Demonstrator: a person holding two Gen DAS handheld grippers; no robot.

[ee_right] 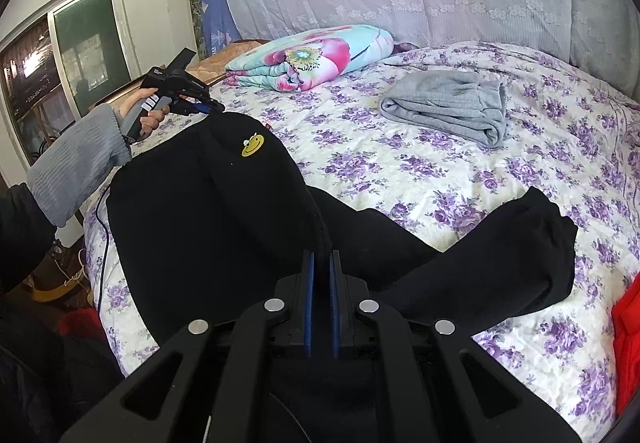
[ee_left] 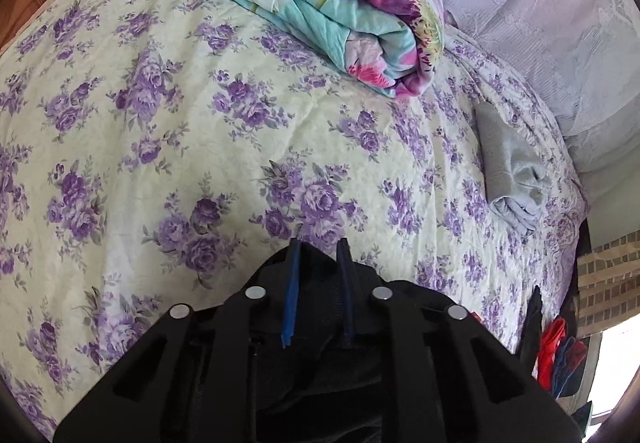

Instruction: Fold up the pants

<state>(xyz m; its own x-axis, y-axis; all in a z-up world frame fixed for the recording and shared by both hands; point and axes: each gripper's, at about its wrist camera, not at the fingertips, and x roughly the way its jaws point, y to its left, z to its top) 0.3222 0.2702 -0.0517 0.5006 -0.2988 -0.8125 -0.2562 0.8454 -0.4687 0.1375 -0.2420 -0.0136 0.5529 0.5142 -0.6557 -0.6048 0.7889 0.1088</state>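
Purple-flowered bedspread (ee_right: 460, 171) carries the black pants (ee_right: 224, 219), soft and thick, spread with their legs trailing right. My left gripper (ee_left: 318, 247) pinches one waist corner, my right gripper (ee_right: 321, 257) pinches the other waist edge. I judge the first fold is starting: next I should bring one side over the other. Folded grey pants (ee_right: 448, 107) lie apart.

Floral-sheeted bed (ee_right: 460, 179) — black pants (ee_right: 208, 211), folded grey garment (ee_right: 448, 103), rolled quilt (ee_right: 308, 57)
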